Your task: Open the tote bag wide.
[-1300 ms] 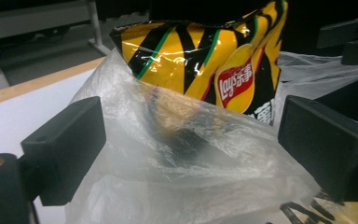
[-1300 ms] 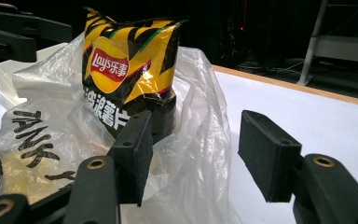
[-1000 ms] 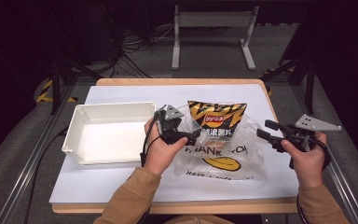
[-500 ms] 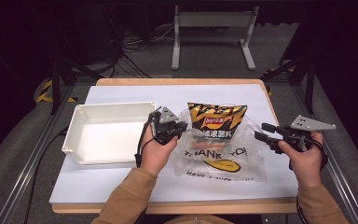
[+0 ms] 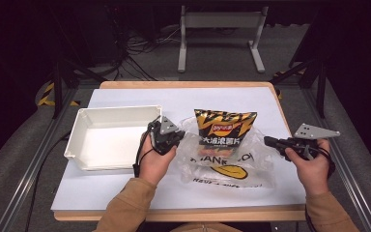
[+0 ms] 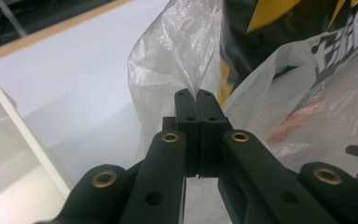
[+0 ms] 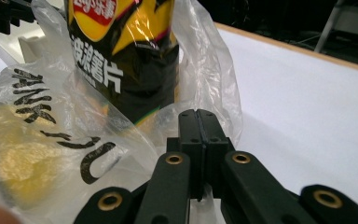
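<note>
A black and yellow chips bag (image 5: 224, 128) sits partly inside a clear plastic bag (image 5: 227, 169) printed with a yellow smiley, lying mid-table. My left gripper (image 5: 178, 137) is at the plastic bag's left edge. In the left gripper view, the left gripper (image 6: 196, 93) is shut on a peak of the plastic bag's film (image 6: 168, 51), beside the chips bag (image 6: 270, 28). My right gripper (image 5: 266, 141) is at the bag's right edge. Its jaws have just been closing. In the right gripper view, the right gripper (image 7: 198, 112) is shut on the plastic bag's film (image 7: 42, 140), in front of the chips bag (image 7: 121, 56).
A white rectangular tray (image 5: 77, 145) stands left of my left hand, and its rim (image 6: 0, 116) shows close by in the left gripper view. The white table sheet (image 5: 140, 99) has free room behind the bags. A metal stand (image 5: 222, 29) is on the floor beyond the table.
Both grippers' jaws have closed on the plastic bag's edges. My left hand has shifted slightly toward the tray and down. The right hand has stayed in place.
</note>
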Demonstrator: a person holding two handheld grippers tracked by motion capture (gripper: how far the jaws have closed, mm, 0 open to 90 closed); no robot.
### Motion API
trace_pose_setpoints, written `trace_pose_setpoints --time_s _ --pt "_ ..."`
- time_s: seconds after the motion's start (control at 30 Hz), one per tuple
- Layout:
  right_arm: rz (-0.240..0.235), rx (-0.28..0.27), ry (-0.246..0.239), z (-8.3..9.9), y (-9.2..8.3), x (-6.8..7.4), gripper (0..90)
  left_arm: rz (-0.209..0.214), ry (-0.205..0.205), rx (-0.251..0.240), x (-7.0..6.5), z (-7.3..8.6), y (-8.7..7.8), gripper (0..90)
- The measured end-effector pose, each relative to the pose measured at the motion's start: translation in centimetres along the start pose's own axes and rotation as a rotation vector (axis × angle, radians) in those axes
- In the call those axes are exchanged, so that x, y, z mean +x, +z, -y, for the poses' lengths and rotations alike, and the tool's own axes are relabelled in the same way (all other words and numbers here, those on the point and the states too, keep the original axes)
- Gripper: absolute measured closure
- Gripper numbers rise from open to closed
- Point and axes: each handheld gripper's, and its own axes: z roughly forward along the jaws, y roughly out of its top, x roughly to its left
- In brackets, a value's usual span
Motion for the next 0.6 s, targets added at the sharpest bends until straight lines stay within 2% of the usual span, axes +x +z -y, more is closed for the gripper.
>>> trace_pose_setpoints --time_s 0.07,0.17,0.23,0.33,0.6 --pt "-0.008 0.024 0.005 0.5 0.5 0.0 90.0 0.006 0.007 0.032 -0.1 0.5 0.6 89.6" --pt "-0.017 0.049 0.014 1.0 1.2 0.1 90.0 0.006 0.004 0.049 -0.4 0.7 1.0 89.6" --pt "-0.019 0.059 0.016 1.2 1.5 0.1 90.0 0.005 0.018 0.066 -0.6 0.9 1.5 89.6" --pt "-0.027 0.081 0.025 1.9 2.1 0.0 90.0 0.027 0.011 0.074 -0.9 1.2 2.2 89.0" --pt "-0.04 0.125 0.059 3.1 3.2 -0.5 89.9 0.019 0.043 0.139 -1.4 2.0 3.9 88.6"
